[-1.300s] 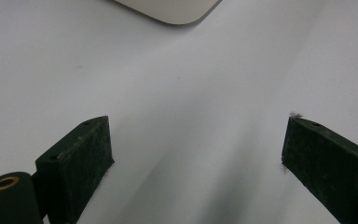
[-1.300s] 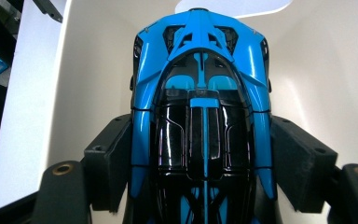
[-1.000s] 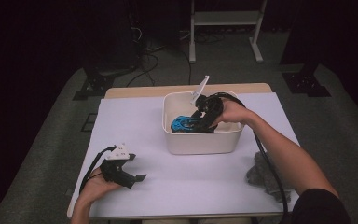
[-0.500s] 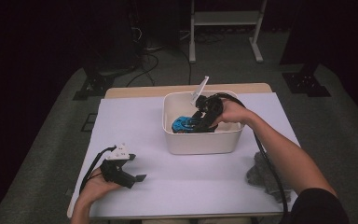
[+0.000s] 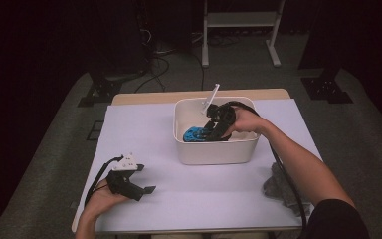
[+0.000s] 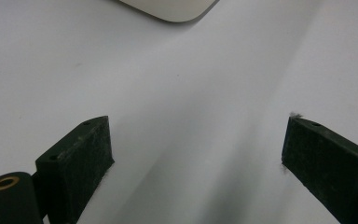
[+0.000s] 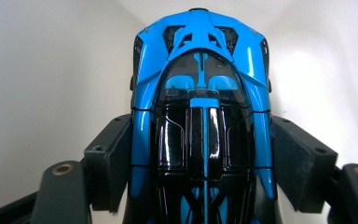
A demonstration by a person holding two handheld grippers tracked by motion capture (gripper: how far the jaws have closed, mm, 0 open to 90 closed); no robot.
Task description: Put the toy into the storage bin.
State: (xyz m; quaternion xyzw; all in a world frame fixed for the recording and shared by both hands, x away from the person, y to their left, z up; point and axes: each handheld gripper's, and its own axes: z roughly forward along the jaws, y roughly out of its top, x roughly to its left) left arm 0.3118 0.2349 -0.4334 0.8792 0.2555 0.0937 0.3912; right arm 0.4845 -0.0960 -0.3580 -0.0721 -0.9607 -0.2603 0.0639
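A grey cloth (image 5: pixel 282 189) lies crumpled at the white table's (image 5: pixel 219 189) near right edge, beside a sleeve.

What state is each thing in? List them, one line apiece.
Blue toy car: inside the tub, clamped on both flanks.
Right tongs: shut on the blue toy car, reaching into the tub.
Left tongs: open, nothing between the pads, low over the table.
White tub: upright on the table.
Grey cloth: crumpled at the table's right edge.
Table: covered in white.
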